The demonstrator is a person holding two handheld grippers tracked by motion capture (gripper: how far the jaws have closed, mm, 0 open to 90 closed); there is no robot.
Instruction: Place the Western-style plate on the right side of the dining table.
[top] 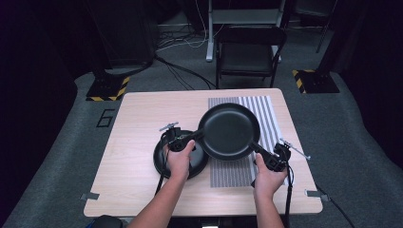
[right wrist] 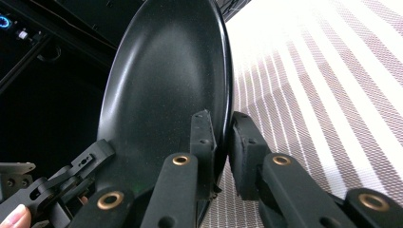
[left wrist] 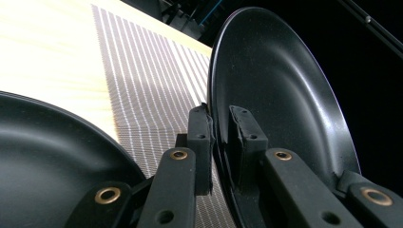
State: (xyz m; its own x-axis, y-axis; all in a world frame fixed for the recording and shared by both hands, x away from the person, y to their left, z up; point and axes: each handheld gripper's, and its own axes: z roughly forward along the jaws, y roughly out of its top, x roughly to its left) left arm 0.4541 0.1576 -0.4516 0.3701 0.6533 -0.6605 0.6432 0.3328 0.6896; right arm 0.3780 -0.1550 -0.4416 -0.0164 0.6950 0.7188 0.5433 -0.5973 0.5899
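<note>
pan (top: 229,131): black, round, held above the table (top: 138,123) between both grippers, over the near part of the striped mat (top: 266,111) and past the right edge of the plate (top: 161,161)
pan tilt: roughly level in the high view; edge-on and steep in both gripper views because the cameras ride rolled
left gripper (top: 187,139): jaws clamped on the pan's left rim, one pad inside the bowl, one on the outside wall; rim pinched between the pads (left wrist: 199,137)
right gripper (top: 267,159): jaws clamped on the pan's near-right rim, same way, rim between the pads (right wrist: 202,142)
left hand (top: 179,159): forearm in from the bottom edge, angled up and right; hand wraps the gripper body, sits over the plate
right hand (top: 267,178): forearm in from the bottom edge, near vertical in the high view; hand wraps the gripper body, over the near end of the mat
grip geometry: grippers on roughly opposite sides of the pan, pointing inward at each other
plate position: dark, flat on the table, left of the mat, partly under the left hand and the pan
count: pan 1, plate 1, mat 1, grippers 2, hands 2
background: chair (top: 249,52) beyond the far edge of the table, 1
</note>
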